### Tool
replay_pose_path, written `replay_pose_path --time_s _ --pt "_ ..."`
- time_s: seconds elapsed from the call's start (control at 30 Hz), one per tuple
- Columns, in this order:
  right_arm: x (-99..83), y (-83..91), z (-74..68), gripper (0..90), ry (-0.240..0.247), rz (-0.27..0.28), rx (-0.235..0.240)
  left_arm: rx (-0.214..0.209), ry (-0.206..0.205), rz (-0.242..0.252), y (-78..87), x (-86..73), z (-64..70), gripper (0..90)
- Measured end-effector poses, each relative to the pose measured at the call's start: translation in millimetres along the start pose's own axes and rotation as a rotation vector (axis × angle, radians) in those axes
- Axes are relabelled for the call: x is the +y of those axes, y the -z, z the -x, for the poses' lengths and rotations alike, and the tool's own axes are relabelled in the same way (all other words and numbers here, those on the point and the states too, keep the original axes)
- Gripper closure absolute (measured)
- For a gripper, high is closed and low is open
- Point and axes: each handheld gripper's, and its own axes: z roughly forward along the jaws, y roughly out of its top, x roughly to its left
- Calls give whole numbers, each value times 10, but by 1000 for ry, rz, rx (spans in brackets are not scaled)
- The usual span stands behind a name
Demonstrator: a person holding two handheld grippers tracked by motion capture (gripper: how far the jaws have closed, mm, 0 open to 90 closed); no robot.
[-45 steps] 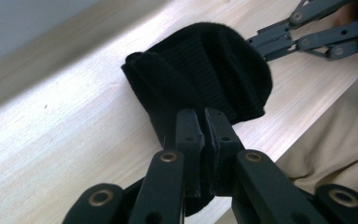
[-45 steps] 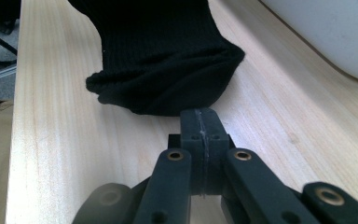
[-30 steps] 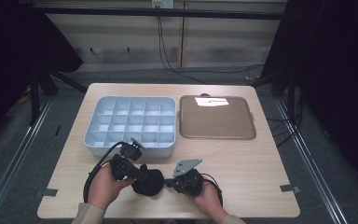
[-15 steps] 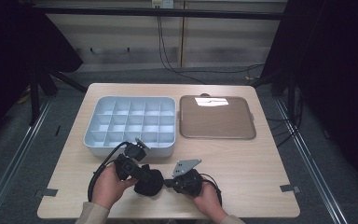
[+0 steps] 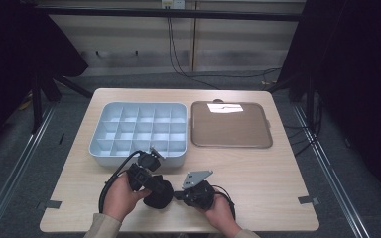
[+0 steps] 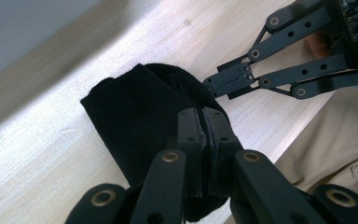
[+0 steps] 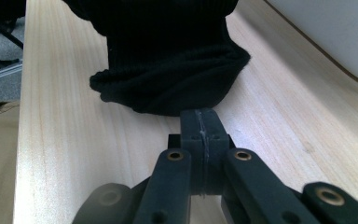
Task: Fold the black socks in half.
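Left tongs (image 6: 200, 140) shifted slightly, clamped on bunched black cloth (image 6: 135, 121); right tongs (image 7: 203, 135) closed, empty.

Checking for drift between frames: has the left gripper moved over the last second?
Yes. In the high view the left gripper has shifted slightly right along the near wall of the compartment tray, toward the right gripper, its jaws shut on the black cloth.

A black ribbed knit cloth (image 5: 158, 194), perhaps a sock, lies bunched and folded on the bench's (image 5: 258, 173) near edge, its thick rounded fold resting on the pale wood just in front of the compartment tray (image 5: 138, 130).
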Motion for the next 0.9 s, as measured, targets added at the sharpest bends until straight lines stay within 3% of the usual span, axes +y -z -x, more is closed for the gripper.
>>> replay_pose_path --time_s 0.9 --pt "2 -15 -16 900 -11 6 3 -12 14 -6 -184 -4 -32 860"
